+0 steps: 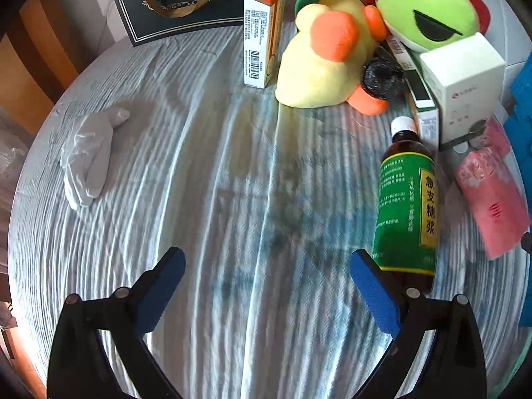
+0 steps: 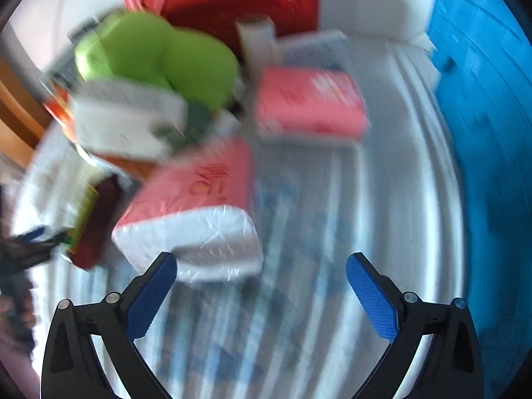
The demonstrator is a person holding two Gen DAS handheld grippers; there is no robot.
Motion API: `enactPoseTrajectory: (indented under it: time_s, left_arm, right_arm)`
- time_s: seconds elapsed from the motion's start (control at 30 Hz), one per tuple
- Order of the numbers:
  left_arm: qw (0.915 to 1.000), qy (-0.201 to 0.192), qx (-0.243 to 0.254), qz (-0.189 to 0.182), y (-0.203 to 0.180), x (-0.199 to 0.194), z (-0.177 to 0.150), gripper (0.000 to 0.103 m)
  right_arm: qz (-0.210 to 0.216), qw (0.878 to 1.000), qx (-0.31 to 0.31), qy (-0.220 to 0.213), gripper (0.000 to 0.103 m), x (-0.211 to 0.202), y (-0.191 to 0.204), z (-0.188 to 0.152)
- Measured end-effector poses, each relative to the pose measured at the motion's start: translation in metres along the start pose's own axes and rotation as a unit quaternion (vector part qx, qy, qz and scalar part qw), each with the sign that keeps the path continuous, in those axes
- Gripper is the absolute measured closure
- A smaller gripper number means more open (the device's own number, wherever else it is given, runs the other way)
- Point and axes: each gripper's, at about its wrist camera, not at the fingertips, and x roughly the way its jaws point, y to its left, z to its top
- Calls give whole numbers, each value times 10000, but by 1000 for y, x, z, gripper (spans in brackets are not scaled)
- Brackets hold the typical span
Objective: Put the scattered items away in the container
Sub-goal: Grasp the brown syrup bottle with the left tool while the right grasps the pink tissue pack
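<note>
Ahead, left tool [image 1: 267, 277] spread over bare cloth [image 1: 206, 179].

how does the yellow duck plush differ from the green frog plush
The yellow duck plush lies on the striped cloth; the green frog plush sits higher, on boxes. The duck has an orange beak; the frog has a black half-lidded eye. Both are soft toys, touching each other.

The left black plastic two-finger gripper [image 1: 267, 272] wore blue textured pads [image 1: 374, 294] on angular arms. Round silver pivot screws [image 1: 412, 292] dotted both it and the matching right black plastic gripper [image 2: 261, 277].
</note>
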Motion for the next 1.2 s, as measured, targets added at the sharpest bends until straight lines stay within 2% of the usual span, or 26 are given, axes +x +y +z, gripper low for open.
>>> enactPoseTrajectory:
  time_s: [0.17, 0.3, 0.4, 0.53, 0.63, 0.9, 0.97, 1.03, 1.07, 1.17, 1.2]
  left_arm:
    - [9990, -433, -17, -74, -23, -32, -12, 2]
    - [9974, -662, 136, -232, -53, -38, -15, 2]
    - [9969, -677, 373, -126, -74, -31, -13, 2]
    - [9977, -535, 419, -77, -88, -16, -11, 2]
    - [9983, -449, 371, -88, -87, -3, -12, 2]
    - [9978, -603, 238, -169, -79, 15, -10, 2]
    - [9978, -614, 178, -151, -79, 21, -9, 6]
    - [9979, -602, 128, -210, -78, 24, -10, 21]
    - [9977, -646, 124, -173, -79, 24, -11, 22]
    - [9968, -764, 224, -113, -85, 23, -13, 31]
    - [9966, -788, 215, -121, -85, 22, -13, 38]
  right_arm:
    - [345, 9991, 257, -25, 0, -1, -13, -24]
    - [509, 9984, 215, -131, 0, -5, -8, -34]
    - [483, 9985, 32, -264, 0, -4, 0, -38]
    - [423, 9976, -212, -500, 0, 2, 8, -42]
    - [431, 9968, -322, -596, 0, 12, 12, -43]
    - [633, 9926, -467, -926, 0, 36, 20, -38]
    - [755, 9907, -441, -1040, 0, 36, 20, -37]
    - [814, 9902, -411, -1053, 0, 41, 21, -34]
    - [801, 9906, -396, -1035, 0, 44, 21, -33]
    - [817, 9902, -339, -1082, 0, 53, 22, -31]
    - [762, 9895, -376, -1169, 0, 54, 24, -31]
